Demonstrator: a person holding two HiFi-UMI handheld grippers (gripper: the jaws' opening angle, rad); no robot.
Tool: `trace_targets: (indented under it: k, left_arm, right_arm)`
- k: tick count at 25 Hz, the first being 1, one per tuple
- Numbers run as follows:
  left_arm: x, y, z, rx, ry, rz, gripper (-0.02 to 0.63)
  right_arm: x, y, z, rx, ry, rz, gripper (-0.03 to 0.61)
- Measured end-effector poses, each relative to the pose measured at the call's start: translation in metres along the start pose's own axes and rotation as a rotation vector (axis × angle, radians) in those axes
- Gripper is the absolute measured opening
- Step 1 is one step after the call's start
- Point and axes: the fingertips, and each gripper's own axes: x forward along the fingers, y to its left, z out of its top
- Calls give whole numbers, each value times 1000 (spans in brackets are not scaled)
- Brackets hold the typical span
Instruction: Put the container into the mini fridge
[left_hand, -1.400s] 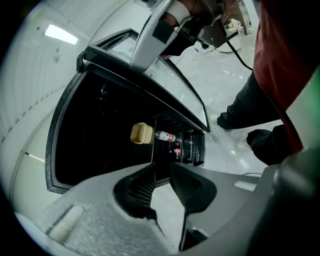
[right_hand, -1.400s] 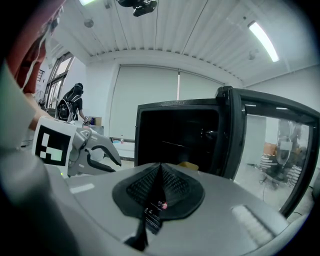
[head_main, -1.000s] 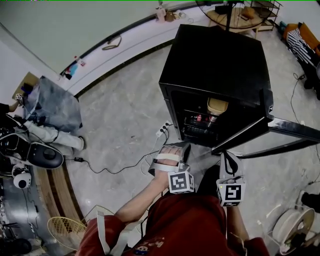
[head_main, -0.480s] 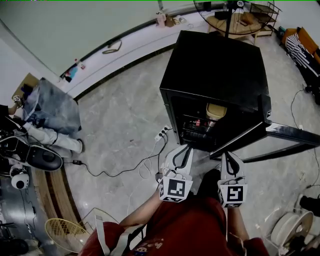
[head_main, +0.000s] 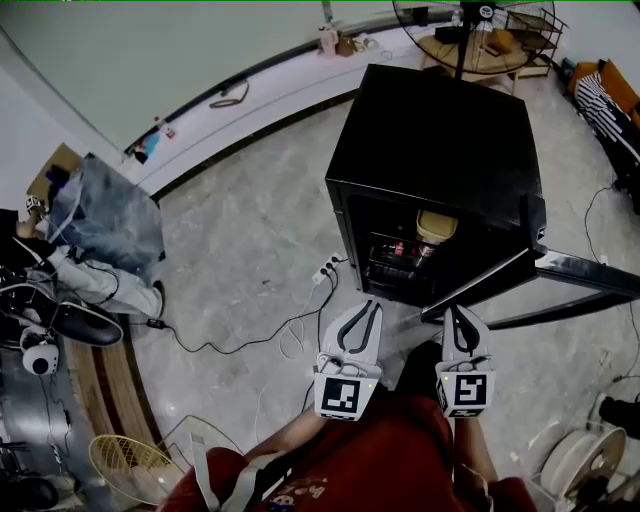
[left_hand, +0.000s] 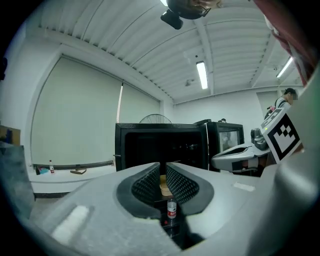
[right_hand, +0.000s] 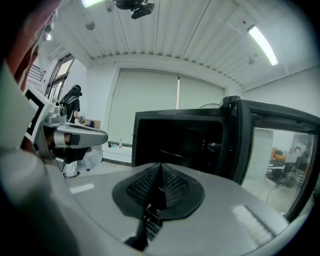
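The black mini fridge (head_main: 440, 130) stands on the floor with its door (head_main: 480, 280) swung open to the right. A beige container (head_main: 436, 226) sits on a shelf inside it; the left gripper view shows that container (left_hand: 163, 186) far off through the jaw gap, with a small bottle (left_hand: 171, 209) below it. My left gripper (head_main: 372, 304) hovers in front of the fridge, its jaws a narrow slit apart with nothing between them. Beside it, my right gripper (head_main: 456, 312) points at the door's inner side, pads together and empty. Both aim at the fridge (right_hand: 180, 140).
A power strip (head_main: 327, 268) and its cable lie on the floor left of the fridge. A grey covered bundle (head_main: 105, 215) sits at the left, a standing fan (head_main: 470, 15) behind the fridge, a cable spool (head_main: 590, 455) at lower right. A person (right_hand: 74, 107) stands far left.
My left gripper has drawn back from the fridge opening toward my body and its jaws have narrowed. The right gripper has hardly moved.
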Motion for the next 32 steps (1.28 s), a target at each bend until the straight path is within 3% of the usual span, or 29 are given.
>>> trace_targets:
  k: [6, 32]
  left_arm:
    - [0, 3, 3, -10, -22, 9, 6]
    - [3, 12, -3, -33, 6, 8, 6]
  right_arm:
    - [1, 3, 6, -2, -9, 11, 0]
    - [-2, 1, 10, 9, 2, 13, 0]
